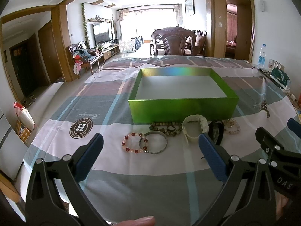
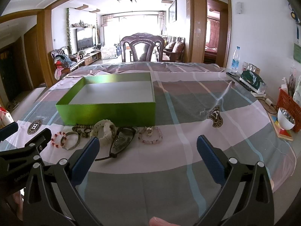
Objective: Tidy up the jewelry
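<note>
Green shiny cardboard box (image 1: 183, 109) empty beyond both wide-apart jaws; lower left gripper (image 1: 150, 158) squarely over silver metal bangle (image 1: 153, 142) just ahead, then pinch its rim.

On the tablecloth (image 1: 112, 131) I read a round badge (image 1: 81, 127) with a big "H" ringed by lettering like "AESSTOH", seen upside down. The right hand-held gripper (image 1: 282, 183) body shows "DAS"; the left hand-held gripper (image 2: 20, 177) body shows "GenRobo", cut off. The cursive script beside the badge stays illegible.
</note>
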### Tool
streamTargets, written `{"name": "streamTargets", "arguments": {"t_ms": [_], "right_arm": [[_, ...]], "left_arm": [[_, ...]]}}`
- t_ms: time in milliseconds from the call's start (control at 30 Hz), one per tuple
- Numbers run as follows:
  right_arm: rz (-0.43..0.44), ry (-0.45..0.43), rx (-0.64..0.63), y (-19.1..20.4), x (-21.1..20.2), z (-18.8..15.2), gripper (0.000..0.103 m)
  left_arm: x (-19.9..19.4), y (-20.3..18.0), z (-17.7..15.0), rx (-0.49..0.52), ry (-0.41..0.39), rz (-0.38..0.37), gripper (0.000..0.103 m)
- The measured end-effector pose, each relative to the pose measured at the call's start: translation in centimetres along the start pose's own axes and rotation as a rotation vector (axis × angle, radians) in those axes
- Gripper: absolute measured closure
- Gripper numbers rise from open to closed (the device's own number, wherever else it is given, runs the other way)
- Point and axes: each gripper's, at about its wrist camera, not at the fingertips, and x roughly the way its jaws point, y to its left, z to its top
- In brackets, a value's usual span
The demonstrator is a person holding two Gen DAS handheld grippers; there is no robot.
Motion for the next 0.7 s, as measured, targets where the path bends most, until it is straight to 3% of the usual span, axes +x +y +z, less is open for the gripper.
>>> {"name": "streamTargets", "arguments": {"t_ms": [700], "right_arm": [[0.000,0.011,-0.002,0.2,1.2,-0.8,0.003]], "left_arm": [[0.8,-0.3,0.0,0.007,0.023,0.005,0.003]]}}
